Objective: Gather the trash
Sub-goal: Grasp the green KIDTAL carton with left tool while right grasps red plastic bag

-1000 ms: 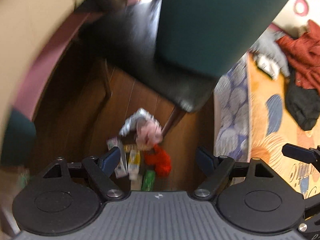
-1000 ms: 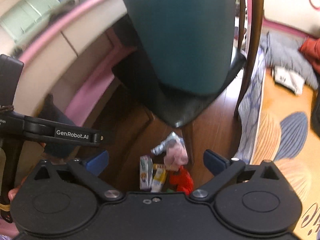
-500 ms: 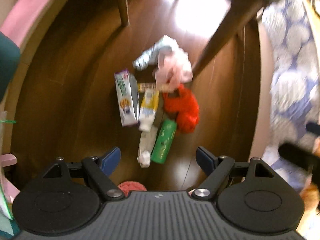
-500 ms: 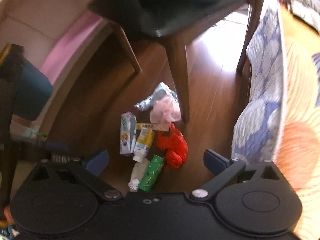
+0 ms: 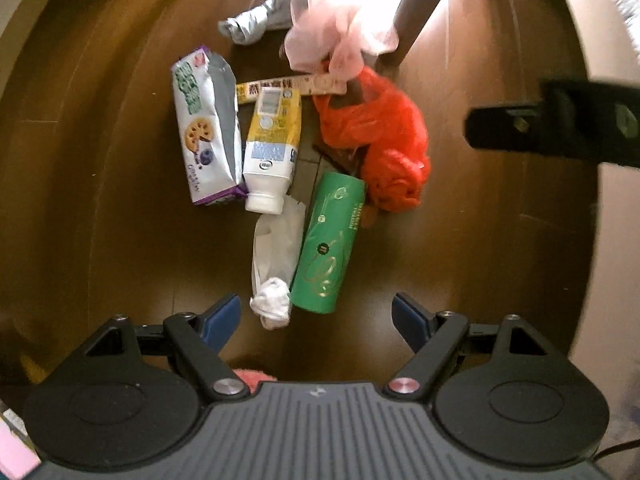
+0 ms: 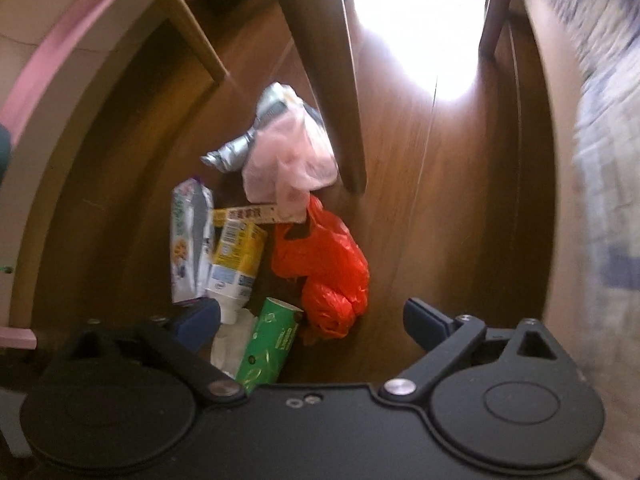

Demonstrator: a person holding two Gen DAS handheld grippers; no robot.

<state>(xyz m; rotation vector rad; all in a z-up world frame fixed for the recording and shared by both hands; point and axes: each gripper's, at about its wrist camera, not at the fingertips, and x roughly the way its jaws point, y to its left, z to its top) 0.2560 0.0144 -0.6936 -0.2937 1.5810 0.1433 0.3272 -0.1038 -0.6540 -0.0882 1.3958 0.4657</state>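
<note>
Both tools lowered twd trash pile [image 5: 304, 152], jaws wide.

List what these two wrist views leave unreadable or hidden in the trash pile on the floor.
- Dark brown wrapper: mostly under the crumpled orange plastic bag, left wrist view.
- Green cardboard tube: lower end cut off by the right gripper body, right wrist view.
- Pink fuzzy object: only a sliver shows above the left gripper body; identity unclear.
- Long yellow printed strip: its text is too small to read.
</note>
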